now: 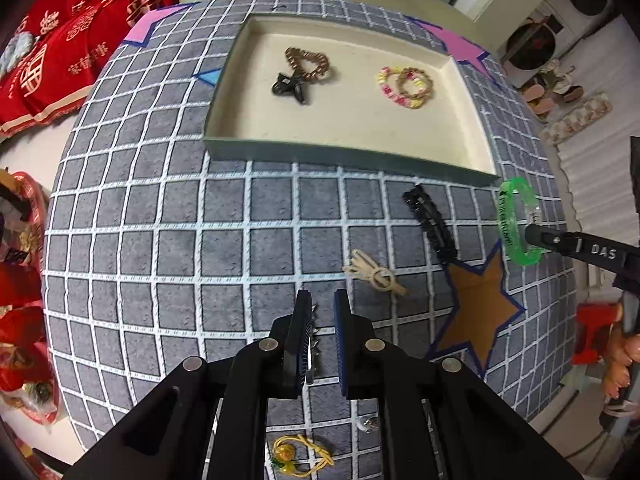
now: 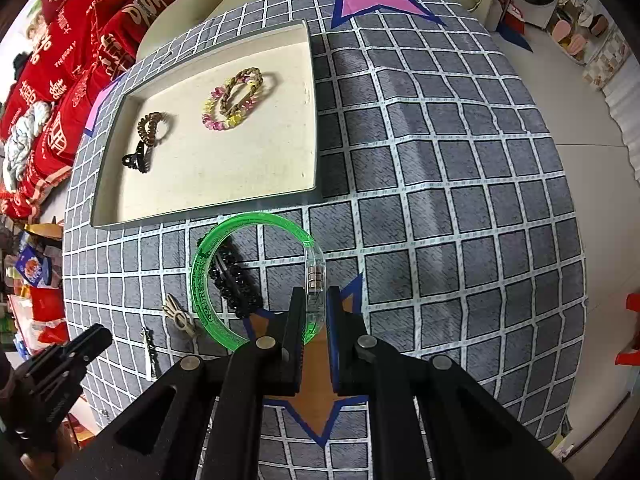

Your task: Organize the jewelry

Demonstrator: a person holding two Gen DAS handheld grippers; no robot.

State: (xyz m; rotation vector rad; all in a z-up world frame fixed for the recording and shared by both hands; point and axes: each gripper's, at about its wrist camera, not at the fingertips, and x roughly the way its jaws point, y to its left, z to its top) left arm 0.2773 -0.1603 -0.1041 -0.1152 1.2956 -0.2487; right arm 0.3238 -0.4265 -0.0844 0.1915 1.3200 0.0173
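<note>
My right gripper is shut on a green translucent bracelet and holds it above the cloth near the tray's front right corner; the bracelet also shows in the left wrist view. My left gripper has its jaws a little apart around a thin silver hair clip lying on the cloth. The cream-lined tray holds a brown bead bracelet, a black claw clip and a pink-yellow bead bracelet. A black beaded clip and a beige clip lie on the cloth.
A grey grid cloth with star patches covers the table. A yellow hair tie and a small silver piece lie near the front edge. Red cushions lie at the left.
</note>
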